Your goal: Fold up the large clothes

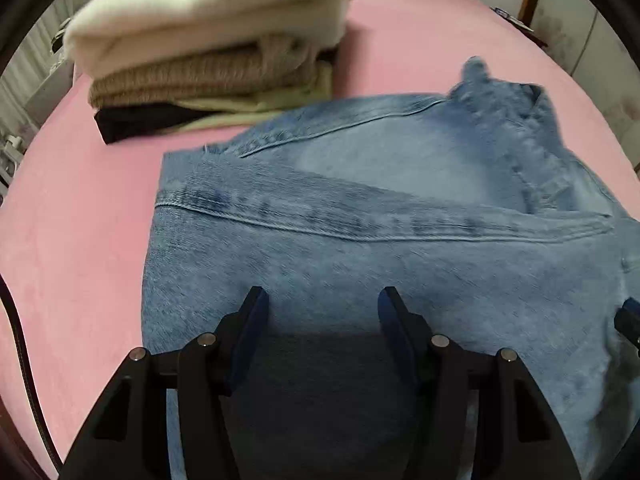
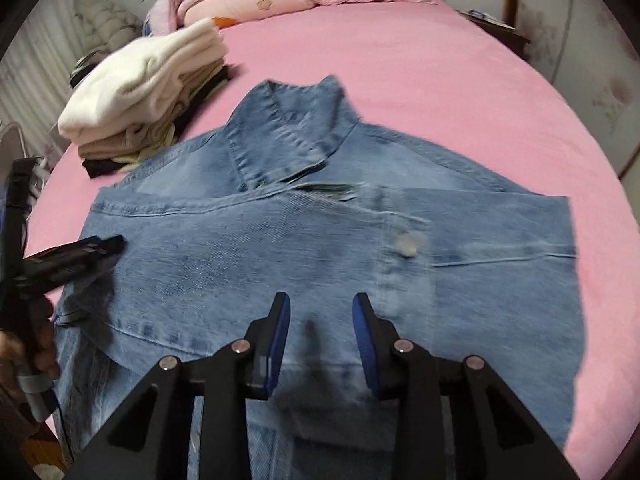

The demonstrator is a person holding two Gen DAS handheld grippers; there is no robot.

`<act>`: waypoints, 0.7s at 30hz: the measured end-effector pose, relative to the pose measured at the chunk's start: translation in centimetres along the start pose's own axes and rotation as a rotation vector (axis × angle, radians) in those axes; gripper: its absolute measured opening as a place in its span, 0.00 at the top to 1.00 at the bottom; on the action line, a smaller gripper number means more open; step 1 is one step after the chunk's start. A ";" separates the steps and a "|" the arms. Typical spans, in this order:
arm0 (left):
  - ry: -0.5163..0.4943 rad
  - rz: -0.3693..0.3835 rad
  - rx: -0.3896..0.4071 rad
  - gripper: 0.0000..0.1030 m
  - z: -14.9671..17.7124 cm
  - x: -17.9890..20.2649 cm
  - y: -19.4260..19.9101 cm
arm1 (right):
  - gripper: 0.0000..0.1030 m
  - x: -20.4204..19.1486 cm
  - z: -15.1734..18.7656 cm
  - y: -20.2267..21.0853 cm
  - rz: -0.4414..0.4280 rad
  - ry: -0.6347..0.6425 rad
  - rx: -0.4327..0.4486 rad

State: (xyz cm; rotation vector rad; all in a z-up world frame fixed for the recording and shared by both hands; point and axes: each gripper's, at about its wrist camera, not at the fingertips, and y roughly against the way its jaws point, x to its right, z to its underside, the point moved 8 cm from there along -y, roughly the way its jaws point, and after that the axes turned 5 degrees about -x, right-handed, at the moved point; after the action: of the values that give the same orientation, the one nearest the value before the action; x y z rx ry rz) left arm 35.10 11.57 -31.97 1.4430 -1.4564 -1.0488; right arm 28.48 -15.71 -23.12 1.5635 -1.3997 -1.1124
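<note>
A light blue denim jacket (image 1: 360, 248) lies spread and partly folded on the pink bed sheet (image 1: 68, 240). In the right wrist view the jacket (image 2: 280, 248) shows its collar (image 2: 288, 132) at the far side and a pale button (image 2: 408, 246). My left gripper (image 1: 322, 300) hovers over the jacket's near left part, jaws apart, nothing between them. My right gripper (image 2: 322, 304) hangs over the jacket's near middle, jaws apart and empty. The left gripper (image 2: 80, 254) also shows at the left edge of the right wrist view, over the jacket's left side.
A stack of folded clothes (image 1: 208, 48), white on top, sits left of the jacket, also seen as the stack (image 2: 148, 88). Pink bedding (image 2: 248, 0) is piled at the head of the bed. A person's hand (image 2: 36, 344) holds the left gripper.
</note>
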 end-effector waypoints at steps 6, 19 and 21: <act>-0.074 -0.033 0.035 0.44 0.0 0.1 0.1 | 1.00 2.7 1.2 -1.6 0.060 -0.020 -0.050; 0.035 0.052 0.094 0.42 1.6 -0.5 9.6 | 0.98 2.9 3.5 6.0 0.017 -0.095 -0.004; 0.054 0.078 0.102 0.39 2.5 -0.3 11.9 | 0.98 2.8 3.5 7.5 0.007 -0.104 0.011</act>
State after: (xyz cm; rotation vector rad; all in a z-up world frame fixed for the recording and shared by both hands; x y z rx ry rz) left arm 28.96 11.91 -21.54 1.4623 -1.5340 -0.8918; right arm 22.66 -19.37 -17.64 1.5257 -1.4810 -1.1983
